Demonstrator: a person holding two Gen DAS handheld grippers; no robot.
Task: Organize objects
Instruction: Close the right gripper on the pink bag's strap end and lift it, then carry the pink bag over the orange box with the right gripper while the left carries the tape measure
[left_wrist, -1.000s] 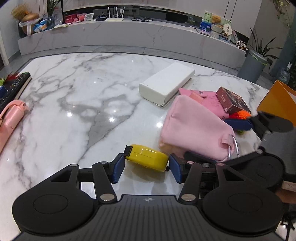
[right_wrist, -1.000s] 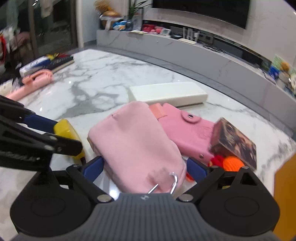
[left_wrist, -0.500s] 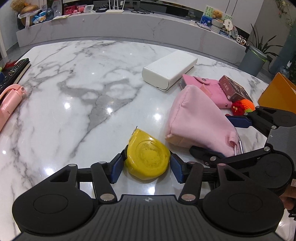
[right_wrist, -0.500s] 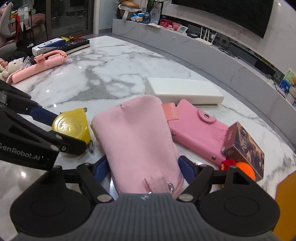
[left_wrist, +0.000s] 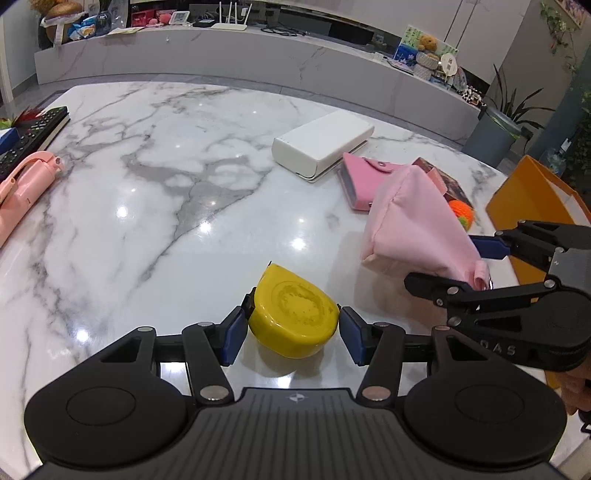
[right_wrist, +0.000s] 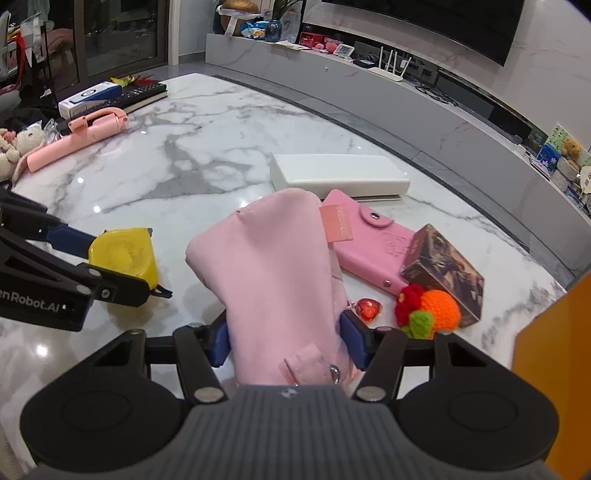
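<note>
My left gripper (left_wrist: 291, 334) is shut on a yellow tape measure (left_wrist: 293, 317) and holds it tilted above the marble table (left_wrist: 155, 192); the tape measure also shows in the right wrist view (right_wrist: 123, 253). My right gripper (right_wrist: 286, 343) is shut on the near end of a pink fabric pouch (right_wrist: 284, 273), which is lifted at that end; the pouch also shows in the left wrist view (left_wrist: 417, 225). A pink snap wallet (right_wrist: 373, 243), a brown patterned box (right_wrist: 443, 269), a crochet orange toy (right_wrist: 432, 310) and a red heart charm (right_wrist: 369, 308) lie beside the pouch.
A white rectangular case (left_wrist: 321, 144) lies at mid table. A pink selfie stick (left_wrist: 22, 192) and a remote (left_wrist: 33, 133) are at the left edge. An orange box (left_wrist: 532, 206) stands at the right. A plush toy (right_wrist: 14, 146) is at the far left.
Both grippers have risen. The tape measure is lifted off the table and tilted. The pouch's near end is lifted, uncovering the red heart charm and the crochet toy.
</note>
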